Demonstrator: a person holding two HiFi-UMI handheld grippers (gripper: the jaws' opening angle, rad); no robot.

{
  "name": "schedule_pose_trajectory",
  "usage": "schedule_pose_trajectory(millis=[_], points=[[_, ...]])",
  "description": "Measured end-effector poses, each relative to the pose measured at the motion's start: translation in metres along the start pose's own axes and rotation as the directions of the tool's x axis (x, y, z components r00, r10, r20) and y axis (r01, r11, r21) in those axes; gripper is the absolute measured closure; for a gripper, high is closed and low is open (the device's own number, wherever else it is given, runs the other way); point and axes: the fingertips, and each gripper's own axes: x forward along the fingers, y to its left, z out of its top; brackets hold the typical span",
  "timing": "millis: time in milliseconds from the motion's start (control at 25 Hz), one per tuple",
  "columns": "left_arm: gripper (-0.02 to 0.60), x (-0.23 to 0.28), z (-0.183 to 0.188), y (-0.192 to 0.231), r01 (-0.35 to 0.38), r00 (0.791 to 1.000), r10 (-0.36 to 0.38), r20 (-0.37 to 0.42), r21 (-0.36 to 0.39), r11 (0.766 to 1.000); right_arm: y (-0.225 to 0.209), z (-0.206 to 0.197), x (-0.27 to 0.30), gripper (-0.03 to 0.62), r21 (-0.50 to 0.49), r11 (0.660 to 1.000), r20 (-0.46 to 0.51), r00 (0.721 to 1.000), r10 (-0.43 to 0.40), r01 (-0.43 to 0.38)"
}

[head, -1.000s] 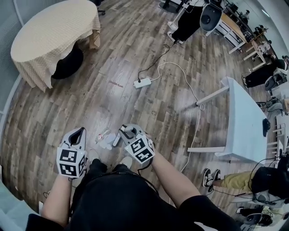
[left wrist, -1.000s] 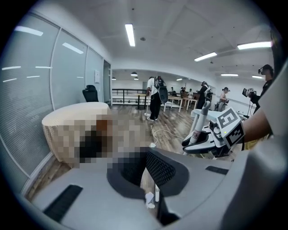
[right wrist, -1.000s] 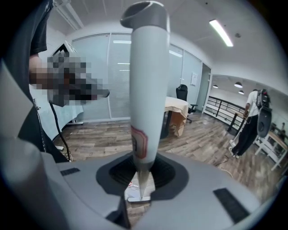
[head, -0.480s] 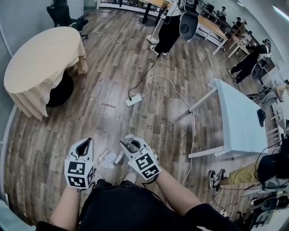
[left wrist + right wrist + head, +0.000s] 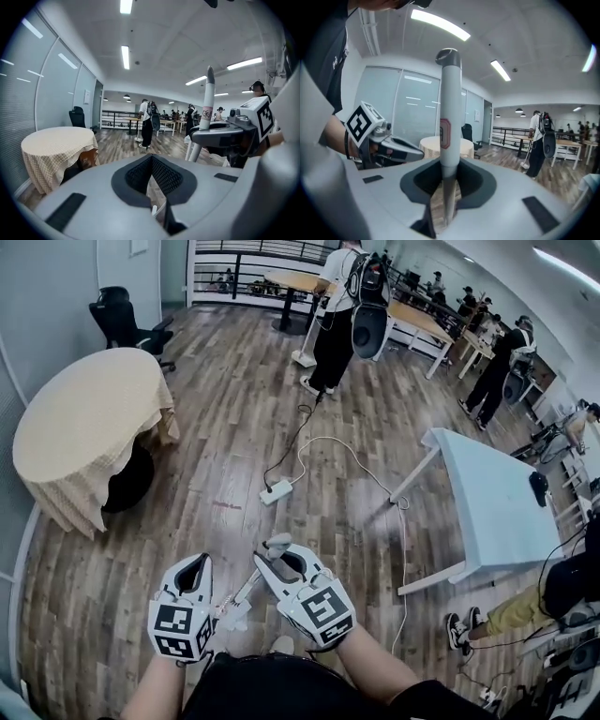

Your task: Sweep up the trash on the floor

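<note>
My right gripper [image 5: 275, 563] is shut on a white broom handle [image 5: 450, 122] with a grey cap and a pink label. The handle stands upright between the jaws in the right gripper view and slants down to the floor [image 5: 246, 594] in the head view. My left gripper [image 5: 194, 565] is just left of it, jaws together, nothing clearly held. In the left gripper view, only a small white bit shows through the slit of the left gripper [image 5: 157, 187]. White scraps of trash [image 5: 234, 617] lie on the wood floor between the grippers, mostly hidden. The broom head is out of sight.
A round table with a beige cloth [image 5: 89, 427] stands at the left, an office chair [image 5: 122, 320] behind it. A power strip [image 5: 276, 490] and its cable lie ahead. A white table [image 5: 487, 493] is at the right. People [image 5: 342, 306] stand at the back.
The head view has tilted up, so both grippers sit lower in the frame and more of the room shows. The right gripper keeps its hold on the handle.
</note>
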Motion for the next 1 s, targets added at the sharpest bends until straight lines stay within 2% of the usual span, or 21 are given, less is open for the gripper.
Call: schedule_pose_trajectory(millis=[160,320,560,680,840,1000], points=[[0.584,0.002,0.017,0.009,-0.008,1.000,0.009,0.016,-0.022,1.000,-0.011,0.043,0.002,0.505,0.043,0.999,0.079,0.996,-0.033,0.030],[0.584,0.003,0.035,0.017,-0.024,0.999,0.024,0.026,-0.008,1.000,-0.021,0.064,0.007,0.505,0.077,0.995,0.102,0.993,-0.066,0.058],[0.584,0.010,0.051,0.009,-0.011,0.999,0.009,0.034,0.045,0.999,-0.042,0.069,0.008,0.505,0.154,0.973,0.092,0.978,-0.189,0.173],[0.584,0.012,0.055,0.006,-0.010,0.999,0.007,0.044,0.060,0.998,-0.042,0.069,0.007,0.505,0.158,0.961,0.078,0.967,-0.242,0.227],[0.584,0.009,0.055,0.012,-0.063,0.997,0.061,0.048,0.035,0.997,-0.035,0.058,0.011,0.506,0.147,0.949,0.045,0.956,-0.290,0.280],[0.584,0.011,0.057,0.014,-0.050,0.998,0.049,0.046,0.031,0.998,-0.042,0.054,0.014,0.505,0.143,0.936,0.032,0.943,-0.330,0.322]])
